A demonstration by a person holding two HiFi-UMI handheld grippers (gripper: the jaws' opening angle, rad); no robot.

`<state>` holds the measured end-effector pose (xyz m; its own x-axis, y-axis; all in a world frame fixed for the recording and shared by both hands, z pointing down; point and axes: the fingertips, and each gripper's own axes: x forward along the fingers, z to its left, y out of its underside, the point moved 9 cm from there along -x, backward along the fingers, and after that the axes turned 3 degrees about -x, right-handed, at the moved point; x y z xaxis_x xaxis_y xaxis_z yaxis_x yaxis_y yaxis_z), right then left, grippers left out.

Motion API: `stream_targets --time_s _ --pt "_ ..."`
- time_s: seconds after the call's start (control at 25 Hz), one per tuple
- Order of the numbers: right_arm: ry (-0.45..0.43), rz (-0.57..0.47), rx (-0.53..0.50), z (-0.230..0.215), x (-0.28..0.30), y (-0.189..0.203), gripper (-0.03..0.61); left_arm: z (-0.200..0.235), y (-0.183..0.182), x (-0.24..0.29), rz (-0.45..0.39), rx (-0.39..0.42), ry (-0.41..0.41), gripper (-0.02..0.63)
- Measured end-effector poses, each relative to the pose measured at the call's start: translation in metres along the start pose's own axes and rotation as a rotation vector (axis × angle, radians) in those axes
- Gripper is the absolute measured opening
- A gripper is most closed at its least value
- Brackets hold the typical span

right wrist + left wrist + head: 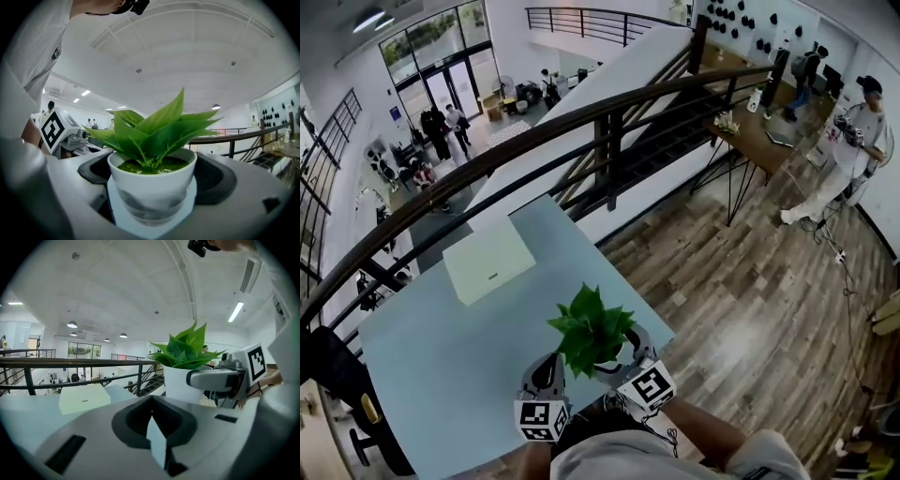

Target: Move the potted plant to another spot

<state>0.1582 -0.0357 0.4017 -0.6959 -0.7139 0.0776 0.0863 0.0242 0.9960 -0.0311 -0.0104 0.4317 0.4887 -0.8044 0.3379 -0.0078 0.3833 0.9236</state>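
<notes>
Potted plant (592,336) stands at the near edge of a pale blue table (441,375), close in front of the person, with the wooden floor (750,309) spreading out to the right of it. A dark curved railing (534,141) runs along the far side of the table. A flat white box (487,261) lies near the far edge of the table, well apart from the plant.

In the right gripper view the potted plant fills the middle. Its white pot (152,183) sits squarely between the two jaws of the right gripper (152,213), with the pale pads against its sides, so this gripper is closed around the pot low on its wall. The green leaves (154,131) fan upward above the rim. Whether the pot's base touches the table cannot be told.

The left gripper (154,427) has its jaws drawn together with nothing between them. It hangs just beside the pot on the plant's left, near the right gripper; from its own view the plant and the other gripper show to the right, and the white box lies off to the left on the table.
</notes>
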Motion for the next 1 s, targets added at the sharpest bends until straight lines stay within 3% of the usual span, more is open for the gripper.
stream_targets --time_s 0.24,0.56,1.0 --pt "0.074 0.028 0.028 -0.006 -0.002 0.011 0.532 0.022 0.0 -0.007 -0.012 0.0 -0.025 0.012" --pt "0.108 0.04 0.049 -0.007 0.006 0.013 0.532 0.052 0.009 -0.016 -0.022 -0.035 -0.058 0.012" --pt "-0.041 0.068 0.039 -0.09 0.076 0.036 0.531 0.067 -0.001 0.061 -0.002 -0.08 -0.191 0.012"
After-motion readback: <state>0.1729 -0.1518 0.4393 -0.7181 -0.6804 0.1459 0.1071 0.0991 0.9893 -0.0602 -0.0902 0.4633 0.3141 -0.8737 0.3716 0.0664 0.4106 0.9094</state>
